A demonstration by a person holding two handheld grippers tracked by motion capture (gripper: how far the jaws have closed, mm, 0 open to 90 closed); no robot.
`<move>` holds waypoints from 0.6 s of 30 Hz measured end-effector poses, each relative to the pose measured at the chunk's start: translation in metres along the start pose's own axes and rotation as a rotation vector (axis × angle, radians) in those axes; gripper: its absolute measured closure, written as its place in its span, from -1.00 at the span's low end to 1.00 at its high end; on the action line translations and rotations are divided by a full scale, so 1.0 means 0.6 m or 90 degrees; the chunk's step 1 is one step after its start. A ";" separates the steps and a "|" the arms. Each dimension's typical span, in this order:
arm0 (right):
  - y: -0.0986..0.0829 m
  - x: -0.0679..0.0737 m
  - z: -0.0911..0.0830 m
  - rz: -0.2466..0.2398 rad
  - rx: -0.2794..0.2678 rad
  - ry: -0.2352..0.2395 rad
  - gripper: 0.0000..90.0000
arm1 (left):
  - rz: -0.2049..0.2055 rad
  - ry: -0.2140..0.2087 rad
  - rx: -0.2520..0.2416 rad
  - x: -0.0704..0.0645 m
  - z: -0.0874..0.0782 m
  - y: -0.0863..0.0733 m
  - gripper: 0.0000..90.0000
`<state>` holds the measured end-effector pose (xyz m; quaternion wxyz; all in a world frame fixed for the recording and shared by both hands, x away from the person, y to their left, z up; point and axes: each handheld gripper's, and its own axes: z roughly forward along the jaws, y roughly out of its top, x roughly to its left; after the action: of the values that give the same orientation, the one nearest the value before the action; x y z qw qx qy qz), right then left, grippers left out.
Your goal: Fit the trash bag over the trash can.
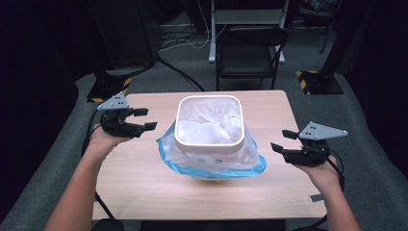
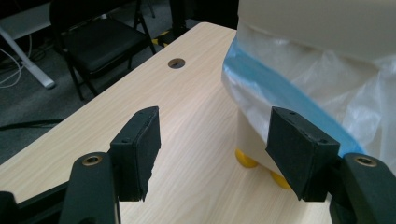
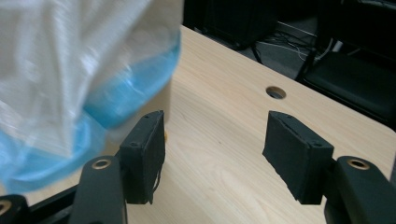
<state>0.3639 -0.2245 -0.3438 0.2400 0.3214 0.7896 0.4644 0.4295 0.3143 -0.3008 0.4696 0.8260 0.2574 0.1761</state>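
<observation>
Two grippers flank a white bin (image 1: 210, 122) at the centre of our high view: the left gripper (image 1: 143, 119) at middle left, the right gripper (image 1: 283, 141) at middle right, both with jaws spread and holding nothing. We see a clear, blue-edged bag (image 1: 211, 161) lining the bin and draped over its sides on the wooden table (image 1: 144, 187).

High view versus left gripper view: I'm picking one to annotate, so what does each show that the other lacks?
High view alone: the white square bin's rim, the right hand-held gripper with jaws apart, and the person's forearms.

Left gripper view alone: small yellow round feet under the bin, and a round hole in the tabletop.

Both: the clear blue-edged plastic liner, the light wooden table, the open left hand-held gripper and the black folding chair.
</observation>
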 end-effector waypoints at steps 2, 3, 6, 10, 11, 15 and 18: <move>-0.013 -0.005 0.004 0.015 0.003 -0.008 -0.17 | -0.008 0.005 -0.001 0.002 -0.003 -0.015 -0.24; -0.019 -0.008 0.006 0.022 0.004 -0.011 -0.18 | -0.010 0.007 0.000 0.002 -0.004 -0.023 -0.24; -0.038 -0.017 0.014 0.043 0.008 -0.022 -0.19 | -0.018 0.012 0.004 0.004 -0.004 -0.045 -0.26; -0.059 -0.023 0.026 0.063 0.018 -0.033 -0.22 | -0.037 0.018 -0.004 0.005 -0.005 -0.076 -0.27; -0.063 -0.024 0.029 0.068 0.018 -0.037 -0.22 | -0.042 0.020 -0.007 0.005 -0.004 -0.084 -0.28; -0.079 -0.026 0.039 0.079 0.017 -0.046 -0.25 | -0.068 0.029 -0.018 0.007 -0.001 -0.112 -0.30; -0.093 -0.030 0.047 0.094 0.024 -0.054 -0.29 | -0.079 0.039 -0.020 0.005 0.004 -0.129 -0.32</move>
<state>0.3793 -0.2414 -0.4044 0.2322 0.4025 0.7614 0.4520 0.4133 0.3472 -0.3687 0.4844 0.7950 0.3199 0.1758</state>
